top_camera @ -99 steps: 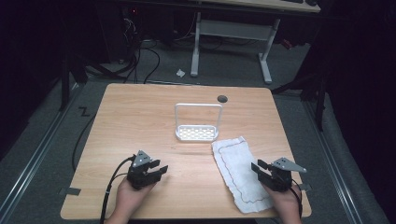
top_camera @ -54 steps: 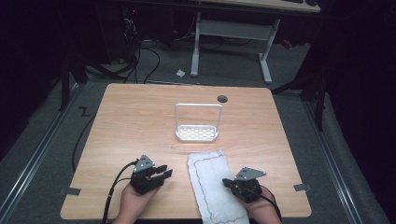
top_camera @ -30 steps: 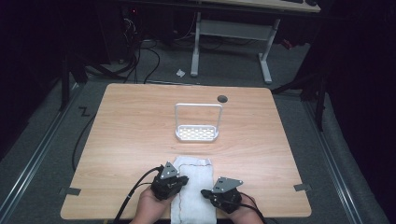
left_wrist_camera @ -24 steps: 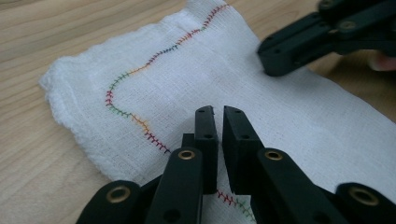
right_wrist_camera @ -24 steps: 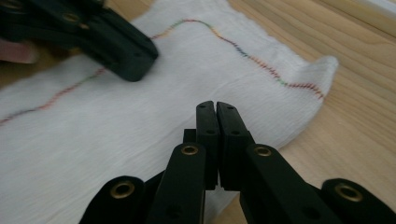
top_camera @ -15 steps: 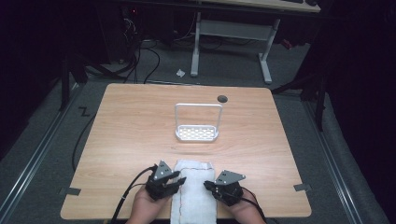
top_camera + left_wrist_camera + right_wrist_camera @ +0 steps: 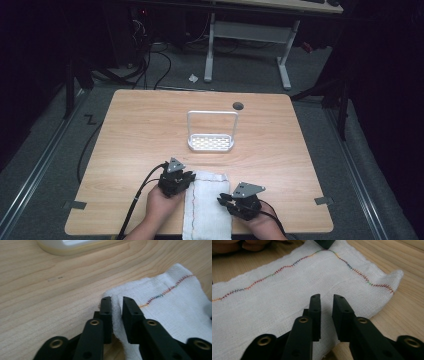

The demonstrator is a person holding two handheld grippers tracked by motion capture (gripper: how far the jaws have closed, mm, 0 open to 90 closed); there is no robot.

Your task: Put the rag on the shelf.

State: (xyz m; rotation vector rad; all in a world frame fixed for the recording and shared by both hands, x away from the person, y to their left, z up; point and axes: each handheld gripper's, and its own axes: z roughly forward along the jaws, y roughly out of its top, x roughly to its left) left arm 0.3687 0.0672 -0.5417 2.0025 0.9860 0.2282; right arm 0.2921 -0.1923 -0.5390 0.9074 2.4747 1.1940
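Note:
A white towel (image 7: 207,207) with a coloured stitched hem lies at the table's front edge, its near end hanging over. My left gripper (image 7: 189,182) sits at the towel's far left corner. In the left gripper view its jaws (image 7: 117,301) are nearly closed, with a fold of the towel (image 7: 172,305) pinched between them. My right gripper (image 7: 223,201) is at the towel's right edge. Its jaws (image 7: 327,298) stand close together over the towel (image 7: 287,290), with the cloth's near edge drawn up between them.
A white wire-handled rack (image 7: 211,142) stands on the wooden table (image 7: 145,125) beyond the towel, its base (image 7: 75,245) near the left gripper. A dark cable hole (image 7: 238,106) is at the far edge. A desk frame and cables lie on the floor behind.
The right gripper dragged the towel from the right side to the front middle. The left gripper moved right to the towel's left corner. Both have stayed almost still over the last half second.

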